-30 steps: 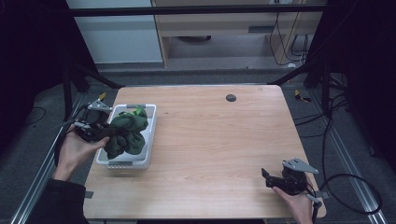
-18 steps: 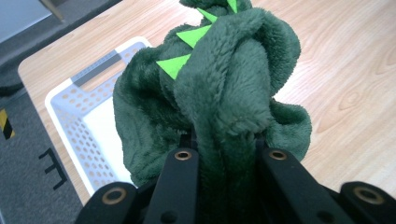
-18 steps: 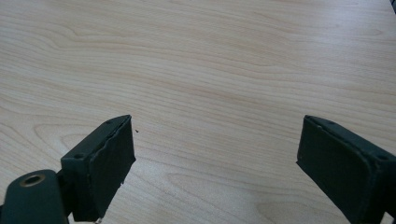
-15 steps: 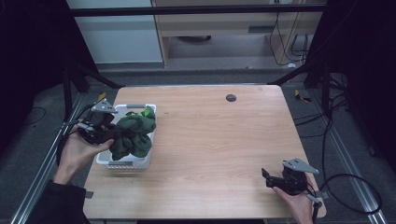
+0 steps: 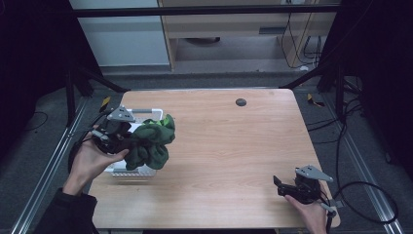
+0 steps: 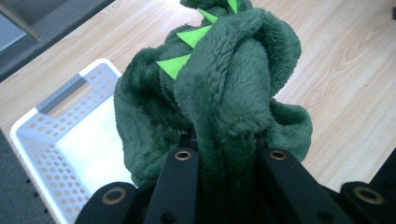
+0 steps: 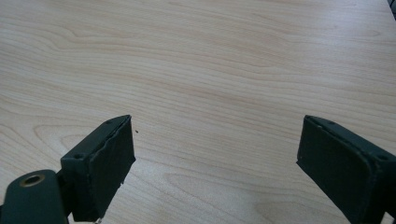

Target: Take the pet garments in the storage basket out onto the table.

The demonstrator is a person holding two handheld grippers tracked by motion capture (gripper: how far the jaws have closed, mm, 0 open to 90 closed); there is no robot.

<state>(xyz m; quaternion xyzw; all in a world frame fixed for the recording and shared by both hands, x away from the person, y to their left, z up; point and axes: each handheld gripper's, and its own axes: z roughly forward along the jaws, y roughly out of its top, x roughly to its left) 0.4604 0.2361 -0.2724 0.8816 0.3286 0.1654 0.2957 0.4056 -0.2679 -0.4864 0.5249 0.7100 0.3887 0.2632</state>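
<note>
Your left gripper point(image 5: 127, 141) is clenched on the dark green plush toy point(image 5: 153, 142), and in the left gripper view the jaws squeeze a thick fold of the plush toy point(image 6: 219, 93) with its bright green spikes. You hold it above the white basket point(image 6: 56, 140) at the left side of the wooden table point(image 5: 234, 146). Your right gripper point(image 5: 282, 187) rests near the front right corner, its jaws spread wide over bare wood.

Plush toy point(image 6: 219, 107): dark green fleece, row of bright lime-green triangular spikes. Basket point(image 6: 56, 154): white plastic, walls dotted with small round holes. Desk point(image 5: 234, 146): pale wood, wavy grain; one small dark round spot point(image 5: 240, 102). Jaws on both grippers: matte black.
</note>
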